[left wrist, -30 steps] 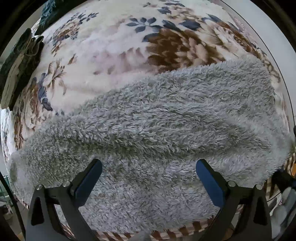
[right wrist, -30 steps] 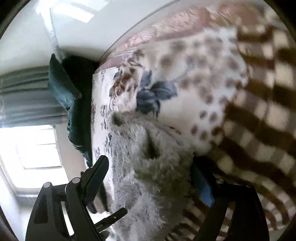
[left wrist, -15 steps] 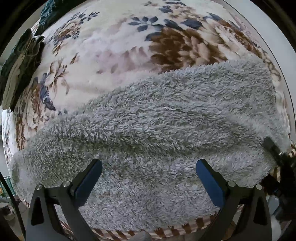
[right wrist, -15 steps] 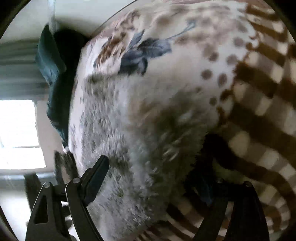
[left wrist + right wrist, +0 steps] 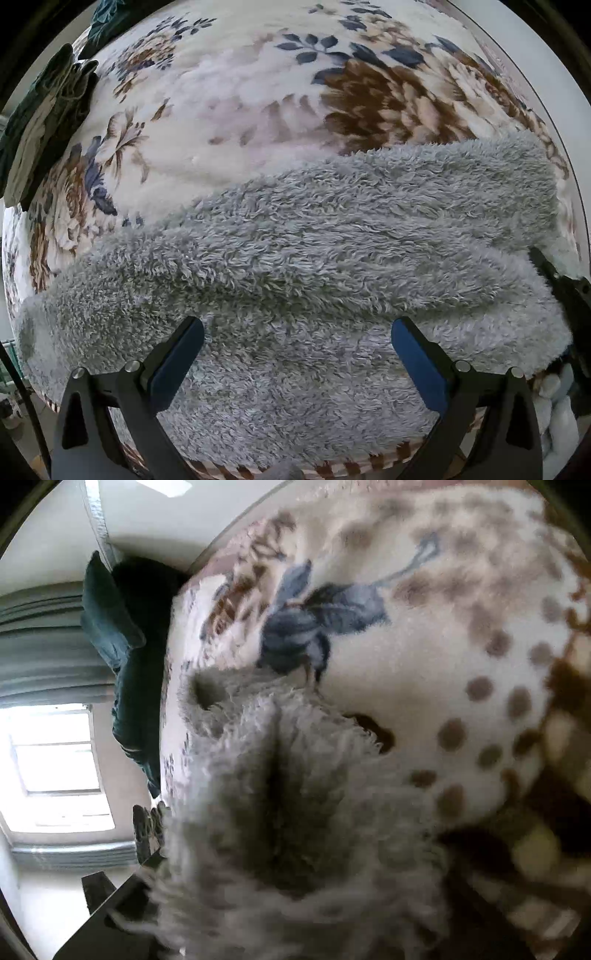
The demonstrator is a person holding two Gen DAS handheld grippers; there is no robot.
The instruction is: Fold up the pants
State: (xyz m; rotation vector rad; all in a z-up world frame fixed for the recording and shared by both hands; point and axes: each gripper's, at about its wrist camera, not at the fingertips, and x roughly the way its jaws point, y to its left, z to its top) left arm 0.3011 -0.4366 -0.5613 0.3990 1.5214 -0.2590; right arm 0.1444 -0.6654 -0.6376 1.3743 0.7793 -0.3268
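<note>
Grey fluffy pants (image 5: 314, 240) lie lengthwise across a floral blanket (image 5: 240, 110). My left gripper (image 5: 297, 328) points straight down over them, open, with its blue pads apart and nothing pinched. At the right end of the pants one finger (image 5: 546, 269) of the right gripper shows in the left wrist view. In the right wrist view the pants (image 5: 295, 775) bunch up thickly between the jaws of my right gripper (image 5: 295, 882). Those jaws are closing on the fabric, and the pile hides most of both fingers.
Dark green clothing (image 5: 48, 110) lies at the blanket's far left edge, and is the dark green clothing (image 5: 122, 646) near a bright window (image 5: 55, 768). The blanket's brown checked border (image 5: 554, 738) runs along the bed edge beside the right gripper.
The right gripper moved down onto the end of the pants and its jaws came together around the fabric. Its finger entered the left wrist view at the right. The left gripper stayed open.
</note>
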